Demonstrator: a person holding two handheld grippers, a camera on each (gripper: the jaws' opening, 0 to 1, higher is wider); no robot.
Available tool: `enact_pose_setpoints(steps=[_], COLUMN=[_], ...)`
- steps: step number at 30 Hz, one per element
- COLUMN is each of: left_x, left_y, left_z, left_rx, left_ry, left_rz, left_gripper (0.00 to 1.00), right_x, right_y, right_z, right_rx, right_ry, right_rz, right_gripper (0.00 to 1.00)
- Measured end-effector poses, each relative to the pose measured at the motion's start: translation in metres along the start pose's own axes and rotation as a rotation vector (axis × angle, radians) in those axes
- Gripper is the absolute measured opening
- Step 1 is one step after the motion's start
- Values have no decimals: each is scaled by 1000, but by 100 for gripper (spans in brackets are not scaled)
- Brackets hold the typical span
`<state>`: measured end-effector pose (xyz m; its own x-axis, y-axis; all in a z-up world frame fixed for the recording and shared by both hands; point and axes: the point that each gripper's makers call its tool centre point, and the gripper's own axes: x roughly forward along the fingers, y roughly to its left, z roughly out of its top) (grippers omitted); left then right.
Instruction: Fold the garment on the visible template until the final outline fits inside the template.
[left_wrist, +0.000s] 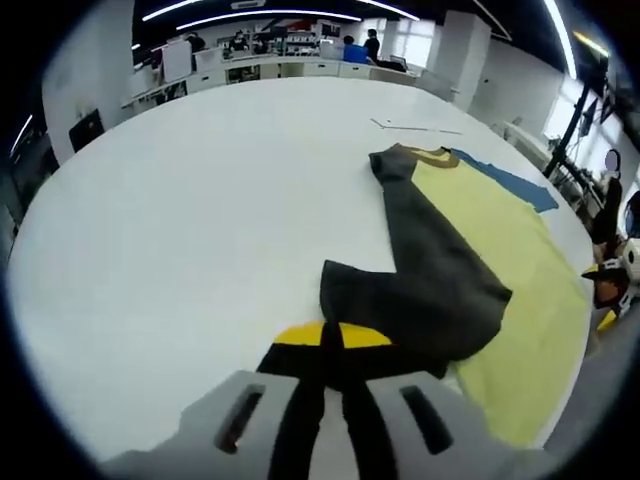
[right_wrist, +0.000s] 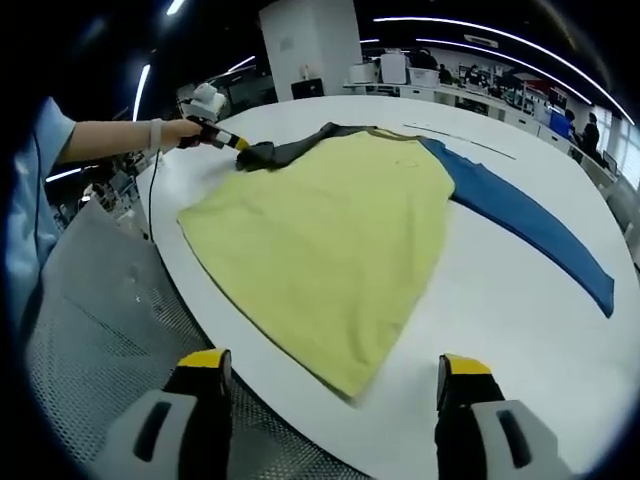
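One yellow-bodied long-sleeved garment (right_wrist: 330, 230) with one dark grey sleeve (left_wrist: 425, 270) and one blue sleeve (right_wrist: 530, 225), spread flat on one round white table (left_wrist: 200, 220), the grey sleeve folded inward over the body. Left gripper (left_wrist: 330, 345) pinched shut on the grey sleeve's cuff; right gripper (right_wrist: 335, 385) wide open, holding nothing, above the near hem. Beyond, an office with desks (left_wrist: 270, 65), ceiling strip lights (right_wrist: 480, 40) and grey mesh (right_wrist: 110, 310) beside the table.

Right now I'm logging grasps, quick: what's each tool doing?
Left tool: shut on the dark grey sleeve.
Right tool: open, holding nothing.
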<state>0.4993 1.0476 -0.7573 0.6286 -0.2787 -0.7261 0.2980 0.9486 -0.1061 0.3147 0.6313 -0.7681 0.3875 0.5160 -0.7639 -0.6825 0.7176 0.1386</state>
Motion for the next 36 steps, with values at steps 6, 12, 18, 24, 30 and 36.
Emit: enact_pose_setpoints(steps=[6, 12, 18, 24, 30, 36], left_x=[-28, -55, -75, -84, -84, -84], left_y=[-26, -59, -110, -145, -164, -158], left_z=[18, 33, 33, 14, -23, -53], left_rx=[37, 63, 144, 249, 349, 356], left_ry=[-89, -170, -186, -138, -60, 14], left_rz=[-56, -125, -226, -292, -356, -372], left_gripper=[0, 0, 0, 0, 0, 0], right_x=[1, 1, 1, 1, 2, 2], right_y=[1, 2, 1, 2, 3, 4], right_z=[-1, -1, -1, 0, -1, -2], right_rx=[-11, -15, -14, 3, -2, 5], right_ry=[5, 5, 1, -5, 1, 4], right_rz=[5, 9, 8, 12, 17, 24], right_gripper=[85, 84, 84, 84, 83, 83])
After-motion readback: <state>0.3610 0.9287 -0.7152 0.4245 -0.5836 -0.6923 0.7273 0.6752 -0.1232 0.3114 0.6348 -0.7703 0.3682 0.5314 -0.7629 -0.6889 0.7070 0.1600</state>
